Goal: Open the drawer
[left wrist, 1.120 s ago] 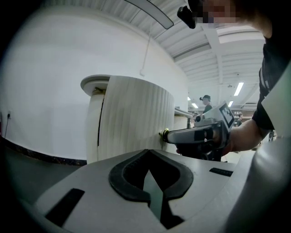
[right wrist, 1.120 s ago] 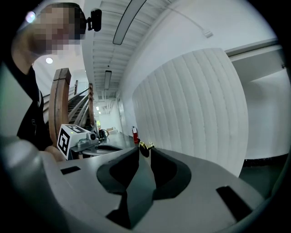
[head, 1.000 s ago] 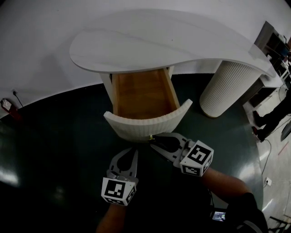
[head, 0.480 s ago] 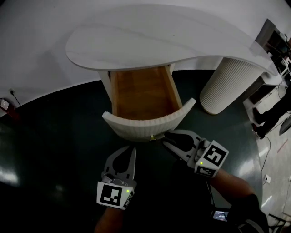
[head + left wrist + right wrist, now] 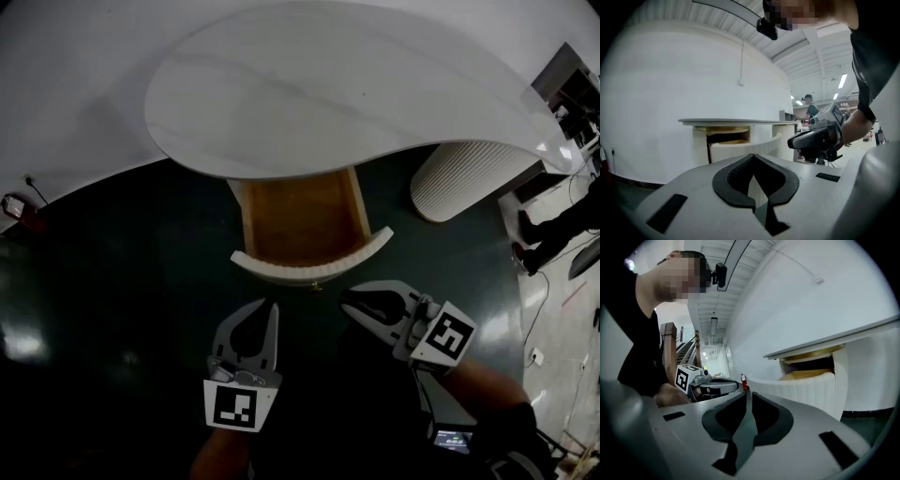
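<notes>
Drawer (image 5: 302, 220): pulled well out from under the table (image 5: 319, 84), straight ahead of both claws, with its wooden bottom showing.
Progress: judged done. The opening asked for looks complete, and at most a last short pull could remain if the drawer travels further.
Knob (image 5: 315, 284): a small brass dot on the curved, ribbed drawer front, just ahead of the right claw's tip and apart from it.
Right claw (image 5: 345, 298): narrow, with only a thin slit between the tips. Its jaws have just been closing, and nothing is between them.
Left claw (image 5: 271, 306): tips together and holding nothing, beside the right claw and a little further back from the drawer front.
Left to do: nothing plain, since neither claw touches the drawer.
Hidden: the rear of the drawer lies under the table top, so its full depth and anything at the back cannot be seen.
Cut off: the person's arms leave the head view at the bottom edge, behind the 2 claws.
Hard to make out: the floor (image 5: 112, 281) to either side of the claws is dark, and the knob is too small to tell its shape.
</notes>
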{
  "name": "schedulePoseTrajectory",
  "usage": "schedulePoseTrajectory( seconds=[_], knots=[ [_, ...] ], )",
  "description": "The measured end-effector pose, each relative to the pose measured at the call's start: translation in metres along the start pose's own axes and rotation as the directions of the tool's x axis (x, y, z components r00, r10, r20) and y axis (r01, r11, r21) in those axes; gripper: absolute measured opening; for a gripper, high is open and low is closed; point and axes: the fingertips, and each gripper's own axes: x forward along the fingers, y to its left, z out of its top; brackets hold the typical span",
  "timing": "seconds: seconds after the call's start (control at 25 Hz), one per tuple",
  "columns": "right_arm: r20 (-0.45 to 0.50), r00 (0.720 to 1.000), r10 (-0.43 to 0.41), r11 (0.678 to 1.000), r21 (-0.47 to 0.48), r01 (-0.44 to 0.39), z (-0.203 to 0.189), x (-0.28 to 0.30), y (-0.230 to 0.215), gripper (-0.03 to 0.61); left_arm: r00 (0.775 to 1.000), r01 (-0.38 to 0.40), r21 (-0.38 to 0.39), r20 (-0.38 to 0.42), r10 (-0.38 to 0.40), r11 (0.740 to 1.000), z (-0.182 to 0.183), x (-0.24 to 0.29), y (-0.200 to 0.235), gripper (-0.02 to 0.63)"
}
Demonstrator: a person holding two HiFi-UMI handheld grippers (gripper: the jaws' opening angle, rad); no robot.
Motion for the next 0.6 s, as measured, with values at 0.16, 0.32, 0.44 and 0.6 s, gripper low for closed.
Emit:
schedulePoseTrajectory(
  seconds=[0.16,0.32,0.44,0.6],
  knots=[
    [-0.029,1.0,0.005,1.0,0.022,-0.004,0.046,-0.007,0.017,0.034,0.999,0.022,-0.082,-0.047,-0.026,0.996,0.043,-0.011,0.004,0.005],
    [-0.037,0.999,-0.007,0.998,0.058,0.009,0.103,-0.02,0.036,0.029,0.998,0.023,-0.059,-0.063,-0.027,0.998,0.101,-0.024,0.004,0.005],
    [-0.058,0.998,-0.017,0.997,0.078,0.021,0.145,-0.032,0.051,0.028,0.997,0.035,-0.031,-0.065,-0.037,0.999,0.153,-0.038,-0.006,0.005],
    [-0.054,0.997,-0.048,0.99,0.132,0.054,0.206,-0.05,0.074,0.025,0.995,0.064,-0.058,-0.076,-0.069,0.996,0.215,-0.062,-0.022,0.006]
  ],
)
